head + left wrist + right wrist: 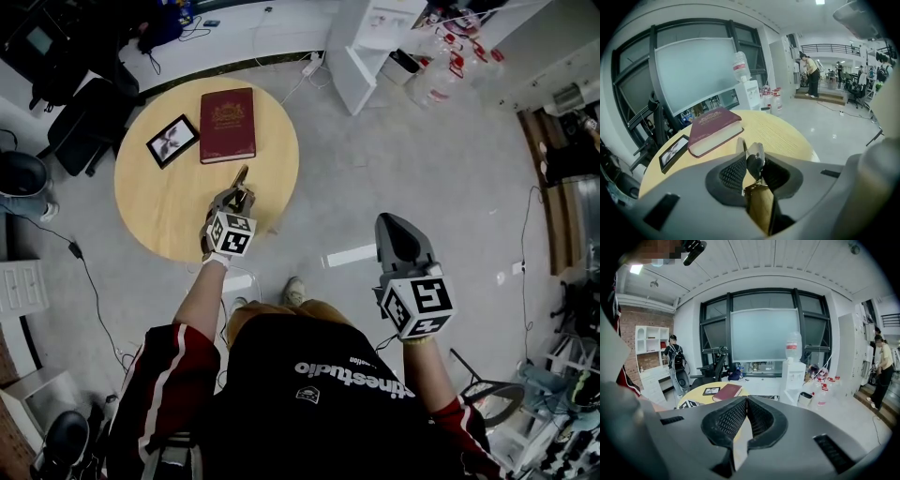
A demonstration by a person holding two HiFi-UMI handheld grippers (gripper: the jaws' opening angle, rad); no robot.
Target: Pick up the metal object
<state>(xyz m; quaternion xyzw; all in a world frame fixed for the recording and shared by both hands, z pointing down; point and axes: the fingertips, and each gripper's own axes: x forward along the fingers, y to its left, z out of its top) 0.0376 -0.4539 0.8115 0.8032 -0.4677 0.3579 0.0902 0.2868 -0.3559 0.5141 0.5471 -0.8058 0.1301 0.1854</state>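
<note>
The left gripper [238, 190] is reaching over the round wooden table [150, 206], inside the edge nearest the person, and is pointing down toward the far side; its jaws are standing at a narrow gap and are pressing from both sides on the metal object [754, 157], a small shiny piece with a dark part on it that is sticking out past the jaw tips; whether the piece is resting on the tabletop or hanging just clear of it I cannot tell; a dark red book [227, 125] is lying flat toward the table's far edge, beyond the held piece and apart from it; a black picture frame [172, 141] is lying just beside the book, toward the far left edge, not touching it; the right gripper [746, 401] is hanging over the grey floor [394, 159], well off the table's right edge; its jaws are meeting at the tips, pad against pad, with nothing between them
</note>
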